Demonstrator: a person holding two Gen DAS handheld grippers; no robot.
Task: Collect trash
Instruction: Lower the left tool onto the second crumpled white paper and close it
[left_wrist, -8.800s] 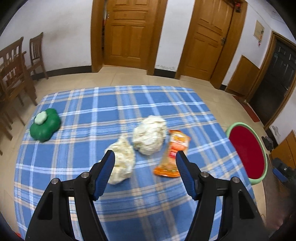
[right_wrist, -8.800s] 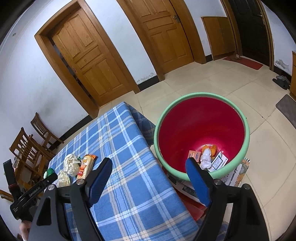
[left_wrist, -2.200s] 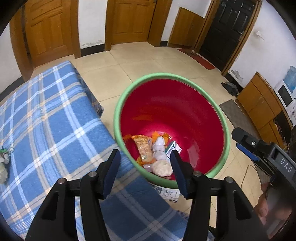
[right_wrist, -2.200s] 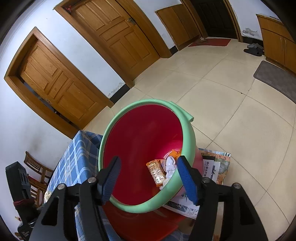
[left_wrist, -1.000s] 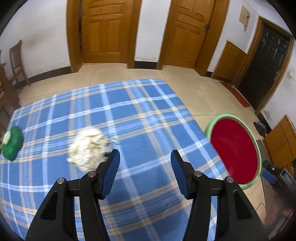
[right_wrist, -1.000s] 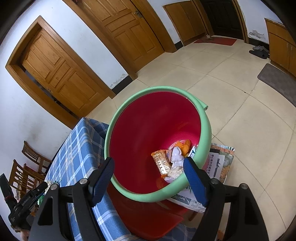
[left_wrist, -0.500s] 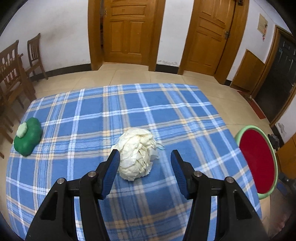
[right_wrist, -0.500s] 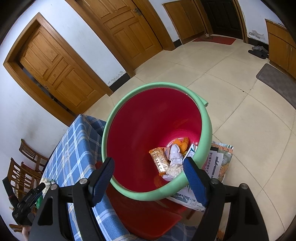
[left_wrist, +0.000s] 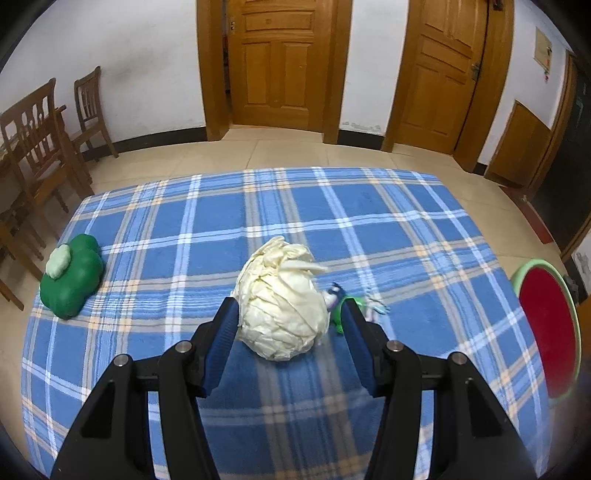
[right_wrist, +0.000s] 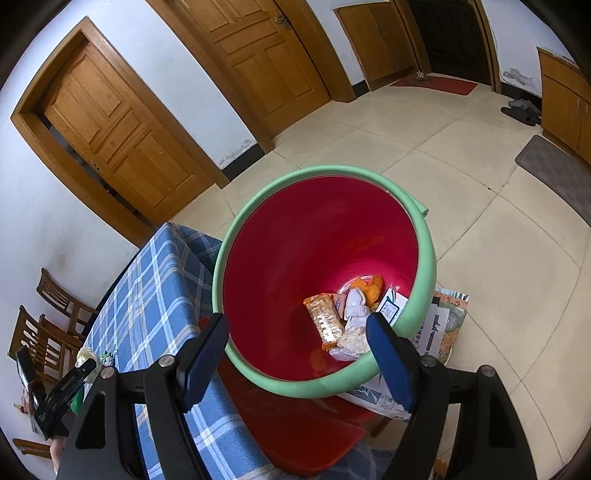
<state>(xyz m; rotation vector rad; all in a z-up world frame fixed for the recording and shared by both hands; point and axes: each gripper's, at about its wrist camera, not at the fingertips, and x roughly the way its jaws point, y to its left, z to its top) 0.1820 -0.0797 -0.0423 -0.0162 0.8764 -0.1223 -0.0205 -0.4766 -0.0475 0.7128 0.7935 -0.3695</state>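
The left gripper (left_wrist: 288, 334) has its fingers open around the crumpled paper ball (left_wrist: 282, 301) on the table (left_wrist: 406, 229); the right gripper (right_wrist: 297, 356) hangs open over the red bin (right_wrist: 314, 243)

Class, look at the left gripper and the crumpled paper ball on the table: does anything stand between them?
Nothing visible does. The paper ball lies on the checked cloth between the left gripper's open fingers; a small green wrapper sits just behind it.

Wooden doors (left_wrist: 280, 62), tiled floor (right_wrist: 480, 206)
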